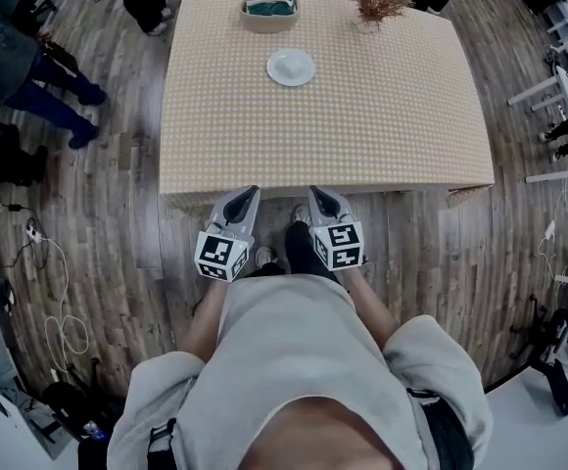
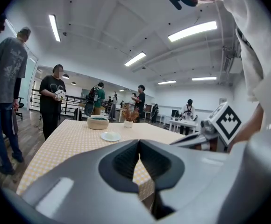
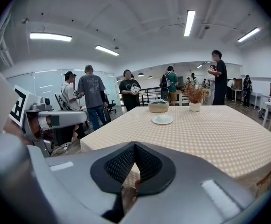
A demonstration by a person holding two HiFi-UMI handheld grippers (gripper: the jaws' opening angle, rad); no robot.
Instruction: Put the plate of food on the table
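Seen from overhead, the left tongs (image 1: 253, 192) and right tongs (image 1: 314, 191) sit side by side at the near edge of the desk (image 1: 402, 135), each with its jaws pressed together on nothing. Only that view shows the plank floor (image 1: 118, 223). Only the gripper views show the ceiling strip lights (image 3: 190, 22). The desk, covered in yellow-and-white check, carries three things. One round white plate (image 1: 291, 67) lies on the far half, well apart from the tongs. One tan bowl (image 1: 269, 11) holding something green stands just behind it. One white pot of dry brown sprigs (image 1: 376, 4) stands alongside.
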